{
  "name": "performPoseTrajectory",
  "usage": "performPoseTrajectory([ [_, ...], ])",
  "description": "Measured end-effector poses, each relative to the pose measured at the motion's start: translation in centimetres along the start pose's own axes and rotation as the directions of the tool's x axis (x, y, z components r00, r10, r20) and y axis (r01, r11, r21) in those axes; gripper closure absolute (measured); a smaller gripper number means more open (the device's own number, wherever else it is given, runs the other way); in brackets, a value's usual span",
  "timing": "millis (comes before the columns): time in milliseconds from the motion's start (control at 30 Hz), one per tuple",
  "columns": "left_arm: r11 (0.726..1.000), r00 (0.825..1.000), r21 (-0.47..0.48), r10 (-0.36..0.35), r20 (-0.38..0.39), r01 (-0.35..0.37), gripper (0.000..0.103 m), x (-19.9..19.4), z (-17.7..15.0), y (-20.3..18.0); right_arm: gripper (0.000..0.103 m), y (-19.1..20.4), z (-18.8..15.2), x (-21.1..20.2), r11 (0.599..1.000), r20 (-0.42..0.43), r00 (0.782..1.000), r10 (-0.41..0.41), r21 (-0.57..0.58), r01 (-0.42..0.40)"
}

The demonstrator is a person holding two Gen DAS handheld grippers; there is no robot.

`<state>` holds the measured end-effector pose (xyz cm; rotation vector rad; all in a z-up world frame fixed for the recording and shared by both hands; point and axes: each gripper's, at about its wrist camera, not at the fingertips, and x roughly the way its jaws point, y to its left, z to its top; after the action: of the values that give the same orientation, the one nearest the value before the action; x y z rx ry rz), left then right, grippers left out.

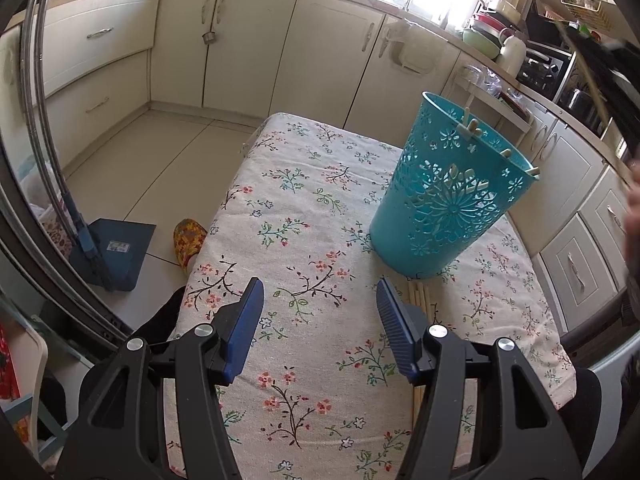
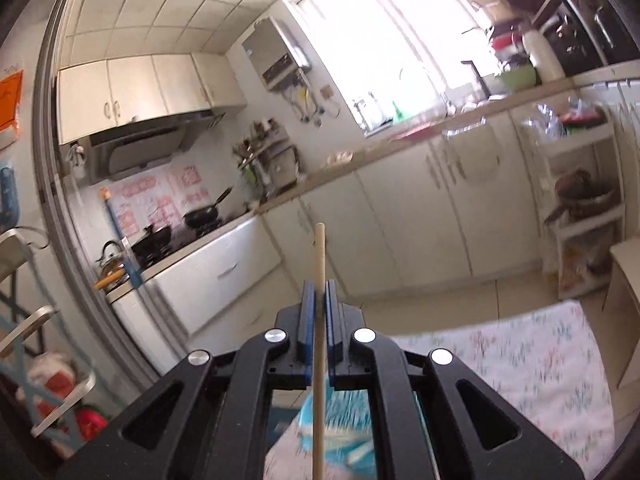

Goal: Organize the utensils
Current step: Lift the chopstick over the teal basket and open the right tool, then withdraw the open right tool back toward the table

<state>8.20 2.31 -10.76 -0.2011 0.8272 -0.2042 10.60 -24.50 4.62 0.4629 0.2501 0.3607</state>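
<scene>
A: Where does the thin pale wooden chopstick (image 2: 319, 264) lie relative to the tall turquoise plastic basket with pierced floral walls (image 1: 440, 196)?

B: The right tool (image 2: 319, 292) is clenched on the stick, whose long axis runs along the fingers and past their tips. In the right wrist view the basket shows blurred below the tool, so the drop likely calls for tipping the stick downward over the rim.

A: And the other hand?

B: The left tool (image 1: 320, 300) hangs released over the floral cloth-covered desk (image 1: 280, 208), gripping nothing. More round wooden sticks (image 1: 420, 296) lie flat just beside the basket's base, close to its ribbed blue pads (image 1: 394, 308).
</scene>
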Motion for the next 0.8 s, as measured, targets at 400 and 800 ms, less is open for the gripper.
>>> performPoseTrajectory([
  [400, 0.998, 1.0, -0.056, 0.005, -0.008, -0.006, 0.047, 0.2, 0.4, 1.7, 0.096, -2.3, -4.6, 5.3, 0.992, -0.129, 0.984, -0.122, -0.033, 0.119],
  [800, 0.999, 0.998, -0.048, 0.012, 0.055, -0.01, 0.044, -2.4, 0.9, 1.0, 0.076, -3.8, -5.0, -5.4, 0.978, -0.061, 0.976, -0.208, 0.002, 0.209],
])
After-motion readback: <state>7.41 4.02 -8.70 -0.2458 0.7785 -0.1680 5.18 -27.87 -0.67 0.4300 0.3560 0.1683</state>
